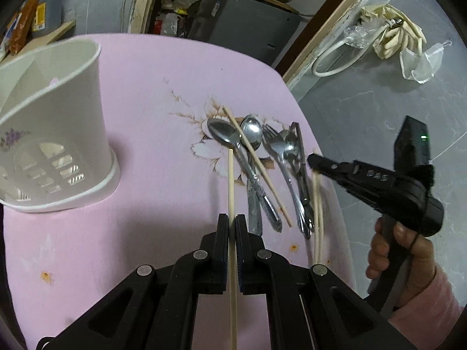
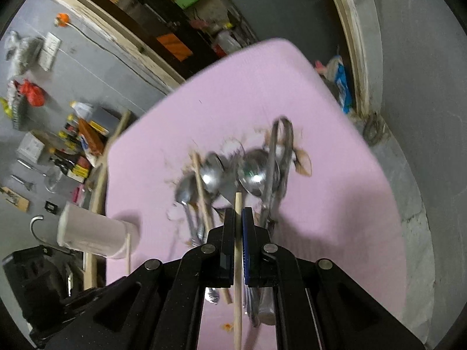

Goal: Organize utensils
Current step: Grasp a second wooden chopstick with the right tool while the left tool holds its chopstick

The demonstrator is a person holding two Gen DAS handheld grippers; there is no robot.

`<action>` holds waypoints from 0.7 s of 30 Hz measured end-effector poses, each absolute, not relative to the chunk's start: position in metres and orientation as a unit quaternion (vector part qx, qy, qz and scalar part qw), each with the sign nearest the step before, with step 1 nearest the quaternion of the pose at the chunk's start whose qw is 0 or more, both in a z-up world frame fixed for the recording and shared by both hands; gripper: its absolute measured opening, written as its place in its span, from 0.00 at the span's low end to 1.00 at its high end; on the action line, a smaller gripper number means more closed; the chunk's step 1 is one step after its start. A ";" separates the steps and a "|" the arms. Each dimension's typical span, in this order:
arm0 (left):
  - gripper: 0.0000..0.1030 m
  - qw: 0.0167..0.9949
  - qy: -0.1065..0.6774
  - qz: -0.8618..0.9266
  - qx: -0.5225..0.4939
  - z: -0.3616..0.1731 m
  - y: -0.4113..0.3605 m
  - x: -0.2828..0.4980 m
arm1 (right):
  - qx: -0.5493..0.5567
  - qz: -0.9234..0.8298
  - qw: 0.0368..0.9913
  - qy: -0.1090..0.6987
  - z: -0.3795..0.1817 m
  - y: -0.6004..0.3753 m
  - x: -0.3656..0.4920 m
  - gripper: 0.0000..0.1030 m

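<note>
The left claw [image 1: 232, 226] points steeply down with its jaws pinched together on a chopstick [image 1: 231, 180] that runs straight along the gap between its pads. The right claw [image 2: 238, 218] tilts down likewise, jaws clamped on a second chopstick [image 2: 238, 262]. Off to the left claw's right, a bare hand [image 1: 394, 250] in a pink sleeve [image 1: 429, 306] grips the right claw's handle.

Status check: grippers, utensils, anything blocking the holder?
Left gripper shut on chopstick. Right gripper shut on another chopstick. Spoons, fork on table. Holder upright, unobstructed.
</note>
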State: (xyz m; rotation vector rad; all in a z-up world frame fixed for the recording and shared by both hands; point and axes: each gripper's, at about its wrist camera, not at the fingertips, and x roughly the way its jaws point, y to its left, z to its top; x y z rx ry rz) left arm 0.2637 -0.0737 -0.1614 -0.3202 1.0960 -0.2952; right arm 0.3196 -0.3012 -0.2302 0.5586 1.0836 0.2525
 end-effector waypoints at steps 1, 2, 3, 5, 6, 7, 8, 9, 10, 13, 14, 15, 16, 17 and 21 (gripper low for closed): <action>0.05 0.829 0.520 -0.138 -0.153 -0.165 -0.073 0.265 | 0.262 0.116 0.810 0.512 -0.234 -0.300 0.320 0.04; 0.05 0.827 0.523 -0.137 -0.155 -0.168 -0.072 0.267 | 0.264 0.118 0.807 0.516 -0.236 -0.299 0.320 0.04; 0.05 0.824 0.528 -0.136 -0.156 -0.172 -0.072 0.269 | 0.265 0.118 0.804 0.518 -0.238 -0.298 0.319 0.04; 0.05 0.819 0.537 -0.132 -0.156 -0.179 -0.071 0.274 | 0.265 0.115 0.804 0.520 -0.239 -0.295 0.316 0.04; 0.05 0.817 0.540 -0.131 -0.156 -0.182 -0.071 0.276 | 0.264 0.115 0.804 0.520 -0.240 -0.294 0.314 0.04; 0.05 0.815 0.543 -0.129 -0.156 -0.185 -0.071 0.278 | 0.265 0.116 0.803 0.522 -0.240 -0.293 0.313 0.04; 0.05 0.813 0.546 -0.128 -0.155 -0.188 -0.072 0.280 | 0.265 0.116 0.802 0.523 -0.241 -0.292 0.312 0.04; 0.05 0.811 0.549 -0.127 -0.155 -0.190 -0.072 0.282 | 0.264 0.116 0.801 0.524 -0.241 -0.292 0.312 0.04; 0.05 0.810 0.552 -0.126 -0.153 -0.192 -0.073 0.283 | 0.265 0.118 0.801 0.524 -0.242 -0.291 0.312 0.04; 0.05 0.806 0.558 -0.125 -0.152 -0.197 -0.074 0.286 | 0.267 0.122 0.798 0.526 -0.241 -0.291 0.311 0.05; 0.05 0.806 0.558 -0.126 -0.151 -0.198 -0.074 0.286 | 0.268 0.123 0.797 0.527 -0.242 -0.291 0.311 0.05; 0.05 0.806 0.559 -0.126 -0.151 -0.199 -0.074 0.287 | 0.270 0.124 0.795 0.528 -0.243 -0.292 0.312 0.05; 0.05 0.805 0.560 -0.127 -0.150 -0.199 -0.074 0.286 | 0.274 0.126 0.793 0.529 -0.243 -0.292 0.312 0.05; 0.05 0.805 0.560 -0.127 -0.150 -0.199 -0.074 0.287 | 0.276 0.127 0.792 0.529 -0.244 -0.292 0.313 0.05; 0.05 0.803 0.562 -0.127 -0.151 -0.199 -0.074 0.287 | 0.269 0.132 0.795 0.528 -0.243 -0.291 0.313 0.04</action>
